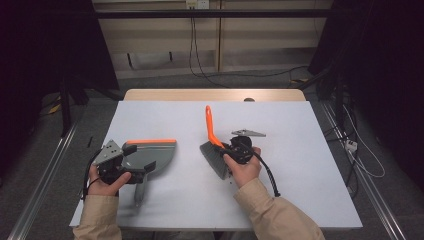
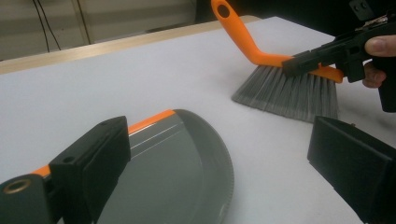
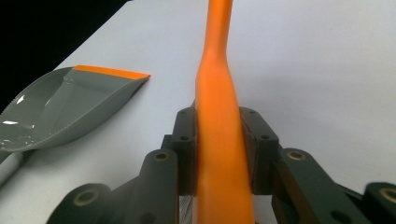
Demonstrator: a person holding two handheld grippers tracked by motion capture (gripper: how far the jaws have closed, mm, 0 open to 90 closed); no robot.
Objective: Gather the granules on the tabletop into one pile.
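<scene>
A grey dustpan with an orange front lip lies flat at the table's left, its handle toward the near edge. My left gripper hovers over its rear part, open, jaws wide on either side of the pan and touching nothing. A hand brush with an orange handle and grey bristles stands at mid-table, bristles on the surface. My right gripper is shut on the orange handle just above the bristles. The dustpan lies to that gripper's left.
The white table top has a wooden strip along its far edge. Cables and metal rails run over the floor around it. Both forearms in tan sleeves come in over the near edge.
</scene>
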